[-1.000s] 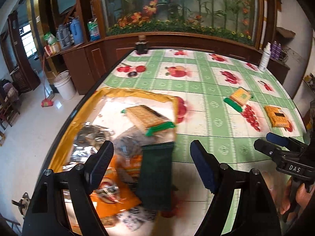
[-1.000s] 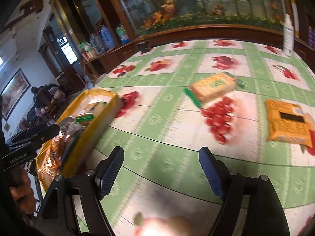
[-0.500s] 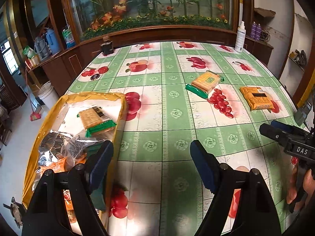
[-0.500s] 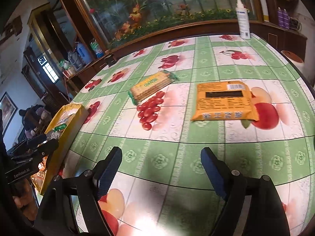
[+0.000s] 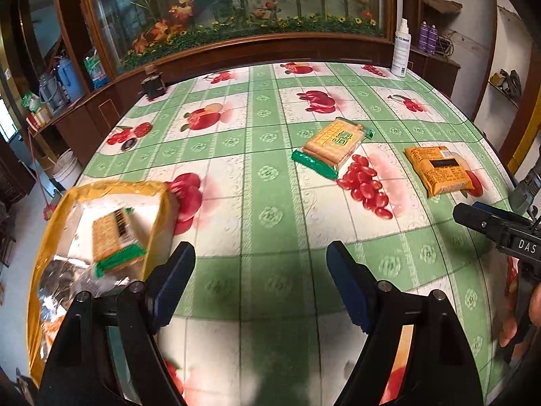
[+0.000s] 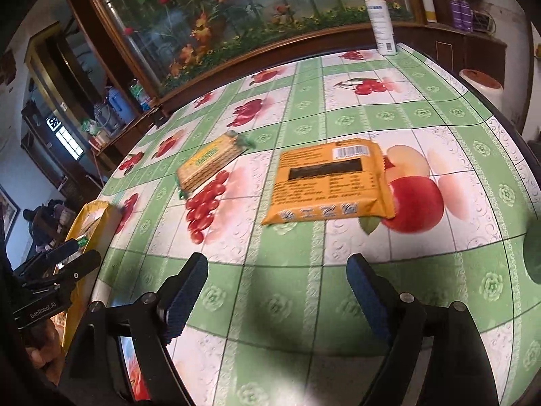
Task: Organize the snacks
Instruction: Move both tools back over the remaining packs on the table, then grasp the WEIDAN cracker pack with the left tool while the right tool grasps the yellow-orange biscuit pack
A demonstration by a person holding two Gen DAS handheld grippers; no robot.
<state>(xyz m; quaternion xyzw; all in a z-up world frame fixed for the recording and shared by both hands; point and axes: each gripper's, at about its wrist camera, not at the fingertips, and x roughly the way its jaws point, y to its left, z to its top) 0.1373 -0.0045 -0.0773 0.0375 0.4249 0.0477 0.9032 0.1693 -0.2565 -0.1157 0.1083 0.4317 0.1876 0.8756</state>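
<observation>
My left gripper (image 5: 260, 270) fills the lower frame of its own view: black jointed arms, blue textured pads spread wide apart, nothing between them. My right gripper (image 6: 277, 287) reads the same in its view: jaws parted, pads bare, glossy cloth showing through the gap.

The table wears a shiny plastic tablecloth (image 5: 270, 216), green bands with rosettes around white squares printed with cherries and apples.

Snacks on the cloth:
- Long cracker pack in clear wrap with green crimped ends (image 5: 333, 147), upper centre of the left view, lying flat and angled beside a printed cluster of red berries. In the right view it sits centre left (image 6: 209, 164), ridged biscuit edges showing through the film.
- Flat orange foil pouch with a dark window strip and a barcode (image 6: 326, 182), centre of the right view, partly over a printed apple. In the left view it lies at right (image 5: 438, 171), well apart from the cracker pack.

Yellow-rimmed shallow tray (image 5: 101, 187), lower left of the left view, holds a similar green-ended cracker pack (image 5: 115, 237) and crinkled silver wrappers (image 5: 67, 280); this part is blurred.

White spray bottle (image 6: 380, 20) stands upright at the table's far edge.
</observation>
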